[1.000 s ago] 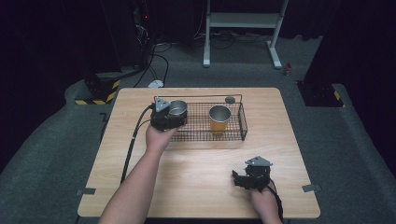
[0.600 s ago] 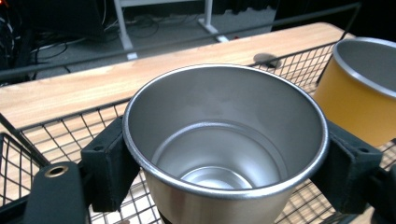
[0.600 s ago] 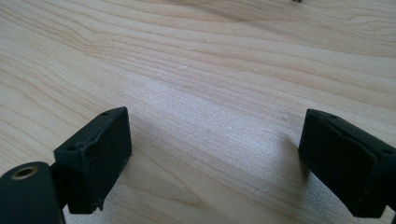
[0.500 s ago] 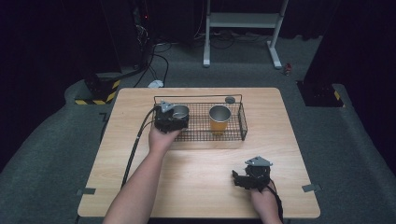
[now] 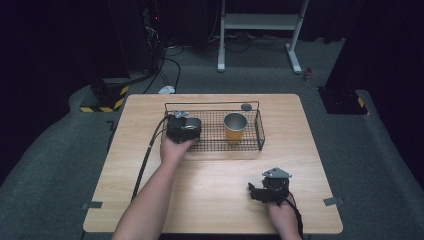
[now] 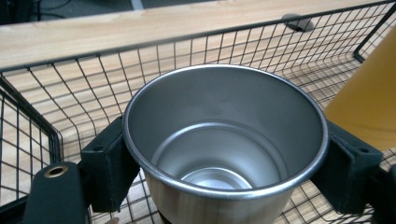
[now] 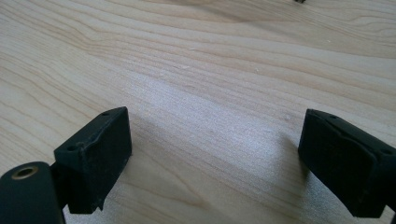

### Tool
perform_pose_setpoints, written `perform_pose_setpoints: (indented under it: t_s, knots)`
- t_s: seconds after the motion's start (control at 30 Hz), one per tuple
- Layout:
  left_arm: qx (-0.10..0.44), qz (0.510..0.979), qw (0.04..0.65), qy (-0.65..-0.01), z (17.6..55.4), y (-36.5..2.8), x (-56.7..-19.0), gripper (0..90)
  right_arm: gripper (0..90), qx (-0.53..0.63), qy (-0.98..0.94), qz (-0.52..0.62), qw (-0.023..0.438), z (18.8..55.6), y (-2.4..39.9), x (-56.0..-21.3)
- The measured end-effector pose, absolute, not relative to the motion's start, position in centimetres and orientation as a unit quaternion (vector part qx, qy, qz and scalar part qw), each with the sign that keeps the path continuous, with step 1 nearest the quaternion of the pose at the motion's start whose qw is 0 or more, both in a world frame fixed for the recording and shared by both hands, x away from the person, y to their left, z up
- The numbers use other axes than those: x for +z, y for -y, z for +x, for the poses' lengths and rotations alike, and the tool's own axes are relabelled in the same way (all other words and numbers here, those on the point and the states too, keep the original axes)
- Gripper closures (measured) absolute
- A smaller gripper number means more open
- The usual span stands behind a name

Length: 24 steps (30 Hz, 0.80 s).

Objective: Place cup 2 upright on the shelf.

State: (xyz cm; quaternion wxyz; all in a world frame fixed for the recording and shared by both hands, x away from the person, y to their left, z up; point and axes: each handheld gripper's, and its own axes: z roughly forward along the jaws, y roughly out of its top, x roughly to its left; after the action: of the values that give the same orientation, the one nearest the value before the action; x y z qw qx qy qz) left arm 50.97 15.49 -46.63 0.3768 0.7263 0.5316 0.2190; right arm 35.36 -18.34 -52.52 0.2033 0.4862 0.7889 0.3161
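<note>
Wooden table (image 5: pixel 210 175), left tongs (image 6: pixel 224 154) clamping steel cup (image 6: pixel 224 140) in basket (image 5: pixel 260 131), right tongs (image 7: pixel 215 163) agape

Orange cup (image 6: pixel 369 98) cropped at frame edge

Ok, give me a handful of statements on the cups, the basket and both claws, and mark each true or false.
1. The left claw grips the steel cup. True.
2. The steel cup is full. False: it is empty.
3. The orange cup stands inside the wire basket. True.
4. The right claw holds the orange cup. False: it is open over bare table.
5. The steel cup lies on its side. False: upright.
</note>
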Motion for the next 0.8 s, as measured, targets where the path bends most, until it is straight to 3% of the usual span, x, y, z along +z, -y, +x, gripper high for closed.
perform_pose_setpoints:
  t_s: [0.8]
  knots:
    - [0.229,0.750,0.338,-0.520,51.15,-14.76,-46.66,18.6,9.5,0.316,-0.789,0.486,0.204,35.36,18.33,-52.52]
